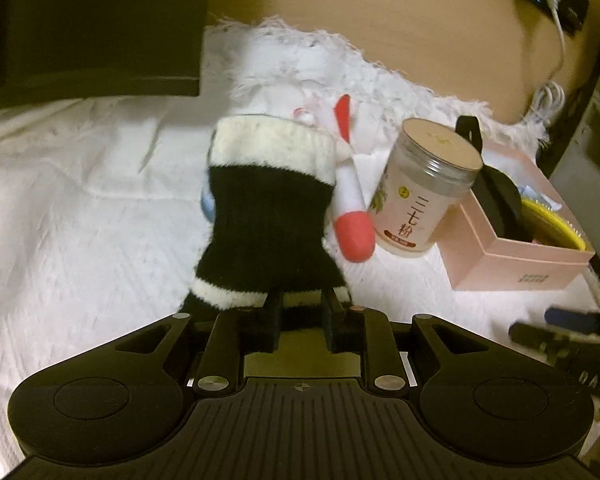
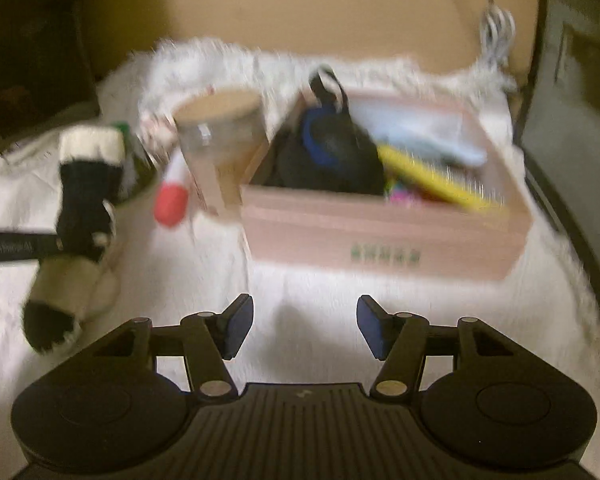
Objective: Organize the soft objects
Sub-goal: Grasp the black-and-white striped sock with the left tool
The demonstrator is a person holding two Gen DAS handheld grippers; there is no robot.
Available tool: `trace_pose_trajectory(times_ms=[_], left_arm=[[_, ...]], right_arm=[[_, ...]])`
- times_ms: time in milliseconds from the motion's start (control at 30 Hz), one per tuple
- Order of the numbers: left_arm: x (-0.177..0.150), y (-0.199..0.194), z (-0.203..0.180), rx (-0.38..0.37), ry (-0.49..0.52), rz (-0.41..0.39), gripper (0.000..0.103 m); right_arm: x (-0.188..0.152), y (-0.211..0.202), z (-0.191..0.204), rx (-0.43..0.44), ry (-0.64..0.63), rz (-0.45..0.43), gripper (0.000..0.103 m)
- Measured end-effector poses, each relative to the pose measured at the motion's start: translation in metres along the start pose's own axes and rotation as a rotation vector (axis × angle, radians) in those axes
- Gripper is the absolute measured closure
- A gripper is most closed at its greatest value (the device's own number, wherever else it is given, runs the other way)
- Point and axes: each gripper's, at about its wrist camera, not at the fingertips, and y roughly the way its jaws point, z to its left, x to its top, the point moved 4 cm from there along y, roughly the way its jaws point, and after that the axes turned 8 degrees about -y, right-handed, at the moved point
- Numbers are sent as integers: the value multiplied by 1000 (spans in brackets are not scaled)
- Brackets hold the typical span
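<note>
White bedding (image 1: 80,208) covers everything, with a pink box (image 2: 380,232) of odds and ends at 1 o'clock from the wide-open, empty right claw (image 2: 305,328). Left claw (image 1: 302,312) is clamped on a black-and-white knit sock (image 1: 268,200), held up just beside a jar (image 1: 424,188) at its 3 o'clock.

- The sock (image 1: 268,208) is fuzzy knitted cloth.
- The jar (image 1: 424,188) is clear, shiny plastic with a smooth lid.
- The pink box (image 1: 516,256) looks like matt card.
- The white cover (image 1: 80,208) is soft, bumpy cloth.
</note>
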Motion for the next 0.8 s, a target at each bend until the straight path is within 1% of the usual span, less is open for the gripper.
trace_pose_trajectory(times_ms=[67, 100, 167, 233, 267, 333, 367, 433, 467, 500, 533, 567, 600, 700, 800], left_arm=[[0, 3, -4, 4, 22, -3, 74], [1, 5, -5, 1, 27, 4, 71], [2, 8, -9, 0, 50, 18, 61], [3, 12, -14, -1, 88, 32, 44], [3, 12, -16, -9, 100, 42, 41], [1, 13, -21, -28, 120, 47, 29], [-1, 16, -24, -24, 143, 44, 28], [-6, 19, -31, -9, 187, 36, 27], [-7, 20, -33, -4, 185, 31, 27], [-8, 20, -34, 5, 177, 25, 24], [-9, 20, -35, 14, 169, 17, 15], [-10, 19, -36, 19, 164, 11, 11], [-11, 20, -36, 18, 156, 6, 5], [-9, 24, -37, -46, 124, 21, 5], [-5, 23, -34, -63, 104, 23, 7]], right_arm=[[-9, 8, -2, -18, 21, 40, 45], [-13, 10, -2, -24, 23, 55, 45], [-17, 9, 2, -55, 3, 37, 40], [-20, 9, 7, -78, -18, 26, 36], [-22, 7, 8, -86, -21, 14, 35], [-24, 8, 8, -104, -14, -12, 26], [-25, 9, 7, -102, -5, -20, 24], [-28, 11, 3, -94, -3, -41, 16], [-28, 12, 3, -89, -14, -50, 14], [-29, 13, 2, -84, -23, -59, 11], [-29, 14, 0, -78, -22, -65, 9], [-28, 15, -1, -72, -18, -67, 8], [-28, 16, -1, -71, -17, -68, 8], [-28, 16, 1, -80, -15, -70, 8], [-28, 16, 1, -83, -14, -68, 7]])
